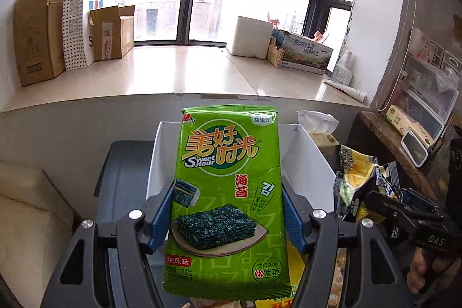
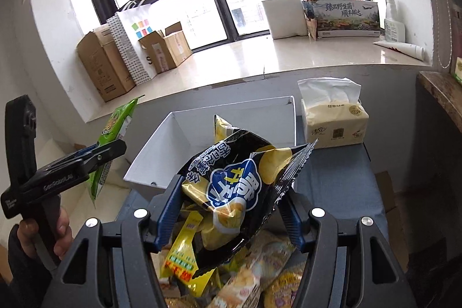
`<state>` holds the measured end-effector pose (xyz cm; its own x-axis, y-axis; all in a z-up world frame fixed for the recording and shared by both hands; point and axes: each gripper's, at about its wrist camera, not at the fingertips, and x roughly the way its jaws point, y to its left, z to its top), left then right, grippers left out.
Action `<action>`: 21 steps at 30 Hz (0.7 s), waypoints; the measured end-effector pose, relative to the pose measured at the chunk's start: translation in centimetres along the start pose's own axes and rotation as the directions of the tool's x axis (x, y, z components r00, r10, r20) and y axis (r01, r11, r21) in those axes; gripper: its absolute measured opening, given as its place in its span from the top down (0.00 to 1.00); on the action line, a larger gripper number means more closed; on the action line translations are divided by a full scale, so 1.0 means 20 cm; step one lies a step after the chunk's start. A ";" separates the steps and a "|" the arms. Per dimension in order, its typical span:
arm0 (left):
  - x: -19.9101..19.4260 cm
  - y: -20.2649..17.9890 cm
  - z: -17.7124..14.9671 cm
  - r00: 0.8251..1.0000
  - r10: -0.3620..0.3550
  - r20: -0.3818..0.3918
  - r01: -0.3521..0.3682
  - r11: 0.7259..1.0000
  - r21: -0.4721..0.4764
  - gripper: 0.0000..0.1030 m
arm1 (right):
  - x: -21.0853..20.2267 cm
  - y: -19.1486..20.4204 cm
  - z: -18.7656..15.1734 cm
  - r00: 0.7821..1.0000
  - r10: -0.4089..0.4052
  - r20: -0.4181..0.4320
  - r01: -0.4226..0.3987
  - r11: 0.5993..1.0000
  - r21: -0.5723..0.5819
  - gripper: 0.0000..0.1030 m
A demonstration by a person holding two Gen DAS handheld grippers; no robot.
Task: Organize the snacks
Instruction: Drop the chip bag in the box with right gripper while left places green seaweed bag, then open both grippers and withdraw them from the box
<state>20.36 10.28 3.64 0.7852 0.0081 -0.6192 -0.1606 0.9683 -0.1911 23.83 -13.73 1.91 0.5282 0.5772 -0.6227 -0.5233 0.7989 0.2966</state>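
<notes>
My left gripper (image 1: 225,210) is shut on a green seaweed snack packet (image 1: 228,192), held upright in front of an empty white box (image 1: 306,166). It also shows in the right wrist view (image 2: 109,155) at the left, with the green packet (image 2: 115,123) in it. My right gripper (image 2: 231,207) is shut on a black and yellow chip bag (image 2: 239,186), held above the near edge of the white box (image 2: 184,140). That chip bag shows in the left wrist view (image 1: 358,181) at the right. Several loose snack packets (image 2: 260,273) lie below my right gripper.
A pack of tissues (image 2: 332,117) stands right of the white box on the blue-grey table (image 2: 337,184). Behind is a wide window sill (image 1: 173,68) with cardboard boxes (image 1: 37,31), a dotted paper bag and a printed carton (image 2: 346,16). A wooden shelf (image 1: 398,140) stands at the right.
</notes>
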 end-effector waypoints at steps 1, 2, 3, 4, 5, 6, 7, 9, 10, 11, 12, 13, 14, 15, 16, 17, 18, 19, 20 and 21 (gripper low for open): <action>0.06 0.01 0.03 1.000 0.003 -0.011 -0.003 1.000 -0.007 0.31 | 0.04 -0.01 0.05 1.000 -0.001 0.001 0.001 1.000 0.003 0.35; 0.11 0.03 0.05 1.000 0.006 -0.025 -0.007 1.000 -0.019 0.31 | 0.09 -0.02 0.09 1.000 -0.007 0.010 0.007 1.000 -0.002 0.35; 0.17 0.06 0.07 0.999 0.011 -0.034 -0.012 0.999 -0.036 0.30 | 0.13 -0.02 0.13 1.000 -0.008 0.008 0.008 1.000 -0.005 0.34; 0.22 0.08 0.09 0.999 0.006 -0.050 -0.008 0.999 -0.053 0.29 | 0.18 -0.03 0.17 1.000 -0.006 -0.005 0.006 1.000 -0.002 0.34; 0.27 0.10 0.10 0.997 -0.008 -0.073 0.002 0.997 -0.076 0.24 | 0.22 -0.05 0.21 1.000 -0.005 -0.014 0.005 1.000 0.010 0.33; 0.32 0.12 0.10 0.994 -0.025 -0.102 0.015 0.995 -0.096 0.18 | 0.26 -0.07 0.23 1.000 -0.011 -0.017 0.011 1.000 0.026 0.30; 0.36 0.14 0.10 0.992 -0.019 -0.127 0.006 0.995 -0.101 0.01 | 0.30 -0.08 0.25 0.999 -0.016 -0.029 0.017 0.999 0.031 0.25; 0.37 0.16 0.09 0.993 0.013 -0.115 -0.025 0.994 -0.104 0.00 | 0.35 -0.10 0.28 0.999 -0.010 -0.051 0.012 0.999 0.048 0.03; 0.37 0.16 0.09 0.994 0.020 -0.109 -0.031 0.995 -0.098 0.00 | 0.35 -0.11 0.28 0.999 0.000 -0.052 0.003 0.998 0.055 0.03; 0.37 0.17 0.08 0.994 0.028 -0.108 -0.038 0.995 -0.092 0.00 | 0.35 -0.11 0.28 0.999 0.004 -0.053 -0.001 0.998 0.061 0.03; 0.37 0.17 0.08 0.994 0.031 -0.107 -0.040 0.995 -0.086 0.00 | 0.35 -0.12 0.27 0.999 0.004 -0.052 0.000 0.998 0.070 0.03; 0.37 0.17 0.07 0.994 0.034 -0.106 -0.042 0.996 -0.077 0.00 | 0.33 -0.12 0.26 0.999 0.009 -0.048 -0.005 0.997 0.083 0.03; 0.36 0.17 0.06 0.994 0.038 -0.104 -0.045 0.996 -0.071 0.00 | 0.32 -0.13 0.25 0.999 0.019 -0.043 -0.014 0.995 0.094 0.02; 0.36 0.17 0.06 0.994 0.041 -0.105 -0.048 0.997 -0.065 0.00 | 0.32 -0.13 0.24 0.999 0.027 -0.041 -0.023 0.995 0.098 0.02; 0.35 0.17 0.06 0.993 0.045 -0.109 -0.052 0.997 -0.059 0.00 | 0.31 -0.13 0.24 0.999 0.029 -0.038 -0.025 0.995 0.098 0.02; 0.35 0.16 0.06 0.993 0.046 -0.106 -0.053 0.997 -0.056 0.00 | 0.30 -0.13 0.23 0.999 0.025 -0.033 -0.022 0.995 0.099 0.02; 0.33 0.16 0.05 0.994 0.046 -0.101 -0.052 0.997 -0.052 0.00 | 0.30 -0.13 0.22 0.999 0.021 -0.030 -0.018 0.995 0.101 0.02; 0.31 0.15 0.05 0.994 0.046 -0.095 -0.050 0.998 -0.046 0.00 | 0.29 -0.14 0.22 0.999 0.019 -0.031 -0.016 0.995 0.103 0.02; 0.30 0.14 0.04 0.995 0.050 -0.089 -0.054 0.998 -0.039 0.00 | 0.28 -0.14 0.21 0.999 0.021 -0.030 -0.017 0.994 0.108 0.02; 0.27 0.13 0.04 0.995 0.058 -0.081 -0.060 0.998 -0.032 0.00 | 0.27 -0.15 0.21 0.999 0.024 -0.028 -0.021 0.993 0.113 0.02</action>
<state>24.66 12.97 0.38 0.7238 0.0437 -0.6886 -0.2269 0.9576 -0.1776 31.04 -12.22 0.71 0.4966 0.5913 -0.6354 -0.4556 0.8007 0.3891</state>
